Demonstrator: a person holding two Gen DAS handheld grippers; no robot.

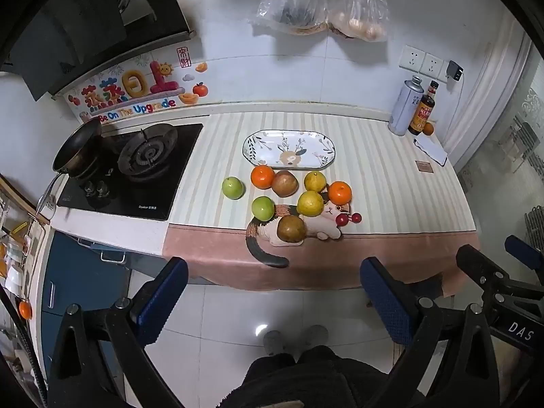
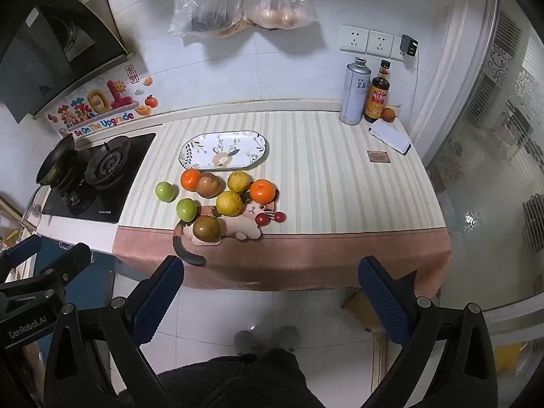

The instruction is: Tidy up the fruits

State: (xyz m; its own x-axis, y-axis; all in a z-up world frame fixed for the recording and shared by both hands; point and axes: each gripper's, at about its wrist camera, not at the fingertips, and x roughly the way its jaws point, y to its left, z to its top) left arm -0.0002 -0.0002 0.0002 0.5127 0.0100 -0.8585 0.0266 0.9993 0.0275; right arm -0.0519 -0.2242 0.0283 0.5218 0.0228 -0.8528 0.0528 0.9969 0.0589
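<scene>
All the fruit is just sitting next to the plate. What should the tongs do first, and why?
Probably lower the left tongs toward the brown fruit nearest the counter's edge. Both tongs are open and empty, held back from the counter, the oval plate holds nothing, and that fruit is closest.

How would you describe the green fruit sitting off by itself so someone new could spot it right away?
Find the striped cloth on the counter beside the black gas stove, then the oval patterned plate on it. The fruit cluster lies just in front of the plate. The lone green fruit is the one nearest the stove, touching no other fruit, unlike the second green fruit on the cat-shaped mat.
</scene>
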